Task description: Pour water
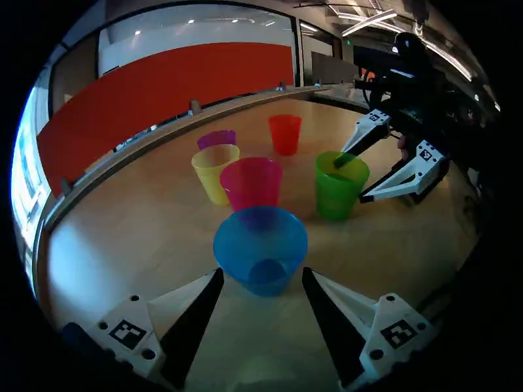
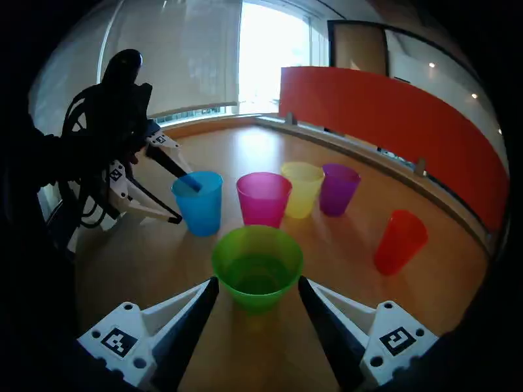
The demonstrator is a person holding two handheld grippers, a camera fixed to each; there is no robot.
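A blue cup (image 1: pixel 261 251) stands on the wooden table (image 1: pixel 131 228) between the fingers of my left gripper (image 1: pixel 261 274). The jaws are wide apart, with the fingertips close beside the cup's walls. A green cup (image 2: pixel 257 268) stands the same way inside my right gripper (image 2: pixel 256 281), also open, its bottom showing darker green. The right gripper (image 1: pixel 352 179) straddles the green cup (image 1: pixel 340 186) in the left gripper view. Across the table, the left gripper (image 2: pixel 185 201) flanks the blue cup (image 2: pixel 198 202). Both cups are upright.
A pink cup (image 1: pixel 252 183), a yellow cup (image 1: pixel 214 171), a purple cup (image 1: pixel 217 138) and a red cup (image 1: pixel 285 134) stand in a cluster behind the blue one. An orange wall panel (image 1: pixel 163 91) runs behind the table's curved far edge.
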